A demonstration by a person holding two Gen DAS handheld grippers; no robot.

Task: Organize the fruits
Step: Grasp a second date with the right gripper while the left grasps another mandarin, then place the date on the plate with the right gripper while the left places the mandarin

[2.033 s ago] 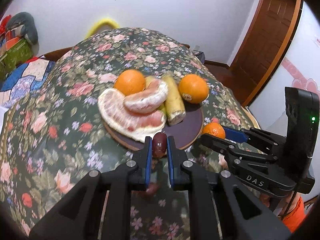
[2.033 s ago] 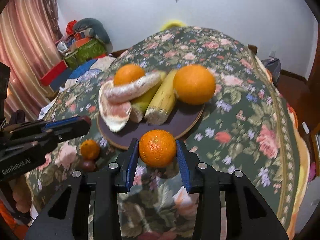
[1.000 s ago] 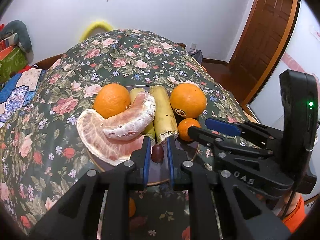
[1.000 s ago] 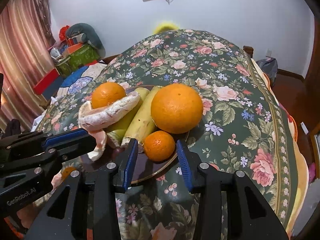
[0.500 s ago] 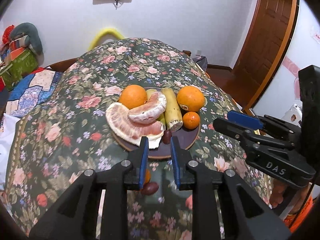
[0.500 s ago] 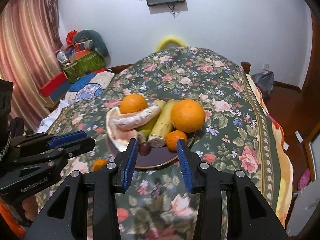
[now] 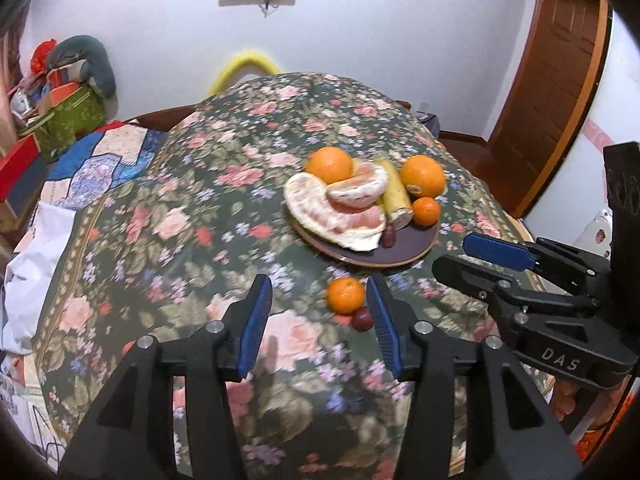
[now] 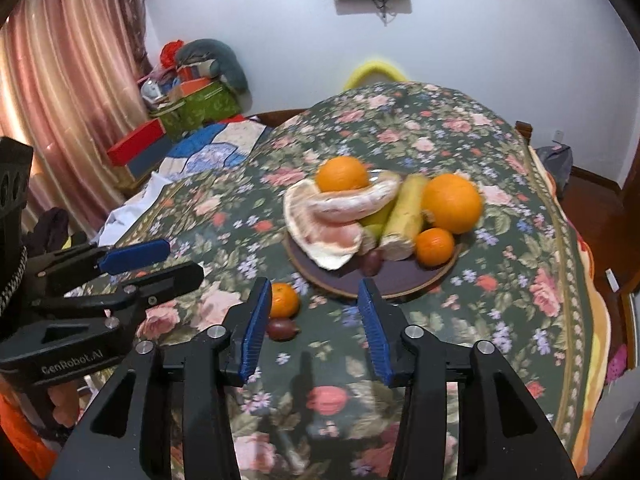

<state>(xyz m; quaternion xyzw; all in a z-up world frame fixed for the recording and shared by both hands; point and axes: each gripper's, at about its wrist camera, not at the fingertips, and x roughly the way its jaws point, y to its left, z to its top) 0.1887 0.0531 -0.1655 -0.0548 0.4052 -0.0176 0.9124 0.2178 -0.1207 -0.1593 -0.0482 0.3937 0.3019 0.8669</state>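
A dark round plate [image 7: 404,250] [image 8: 400,278] on the floral tablecloth holds two big oranges, pomelo pieces [image 7: 340,212], a banana [image 7: 394,196], a small mandarin [image 7: 426,211] [image 8: 435,246] and a dark red date [image 7: 388,236] [image 8: 372,261]. A second mandarin [image 7: 346,295] [image 8: 283,300] and a second date [image 7: 362,318] [image 8: 282,329] lie on the cloth in front of the plate. My left gripper [image 7: 320,324] is open and empty, pulled back above them. My right gripper [image 8: 314,328] is open and empty, in front of the plate.
The round table [image 7: 208,216] is covered by a green floral cloth. Boxes and bags [image 8: 188,96] are piled at the far left by a curtain. A wooden door [image 7: 560,80] stands at the right. A yellow chair back [image 7: 248,64] shows behind the table.
Both grippers set their fruit on the plate, the left the date and the right the mandarin. Both then opened and drew back from the plate.
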